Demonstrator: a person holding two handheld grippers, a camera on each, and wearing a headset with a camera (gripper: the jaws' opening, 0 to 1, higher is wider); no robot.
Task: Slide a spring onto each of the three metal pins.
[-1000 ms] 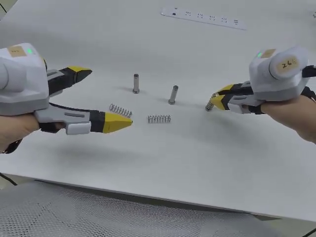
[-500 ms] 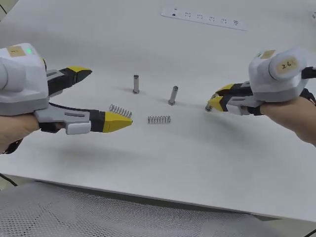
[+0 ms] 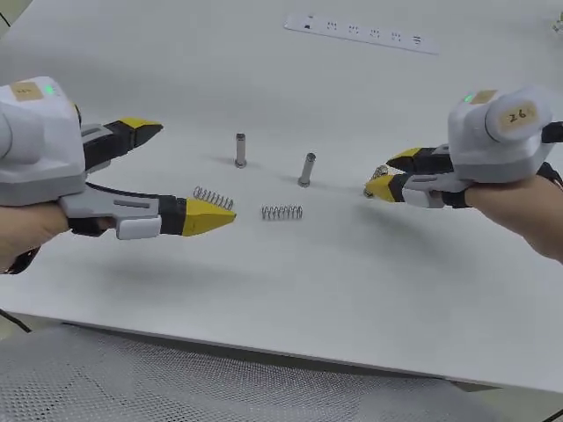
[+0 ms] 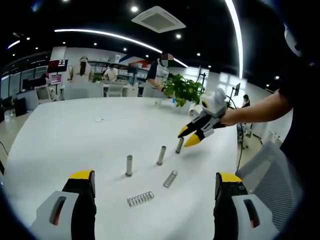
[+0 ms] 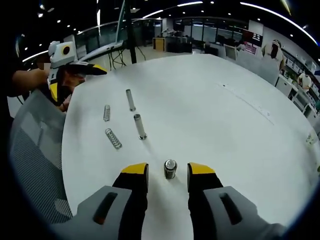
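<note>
Two bare metal pins stand upright mid-table, one on the left (image 3: 240, 149) and one in the middle (image 3: 306, 169). A third pin (image 5: 170, 169) on the right wears a spring and stands between the jaws of my right gripper (image 3: 388, 173), which is open and not touching it. Two loose springs lie flat: one (image 3: 214, 198) near the left gripper's lower jaw, one (image 3: 281, 212) in front of the middle pin. My left gripper (image 3: 183, 173) hovers wide open at the left, holding nothing. The left gripper view shows both loose springs (image 4: 140, 198) (image 4: 170, 178).
A white power strip (image 3: 361, 32) lies at the far side of the white table (image 3: 290, 281). A grey mesh chair (image 3: 176, 378) sits below the near table edge. Beyond the table, the left gripper view shows people and a potted plant (image 4: 182, 90).
My right gripper's jaws have spread apart from around the spring on the right pin and drawn slightly back. The left gripper, bare pins and loose springs have not moved.
</note>
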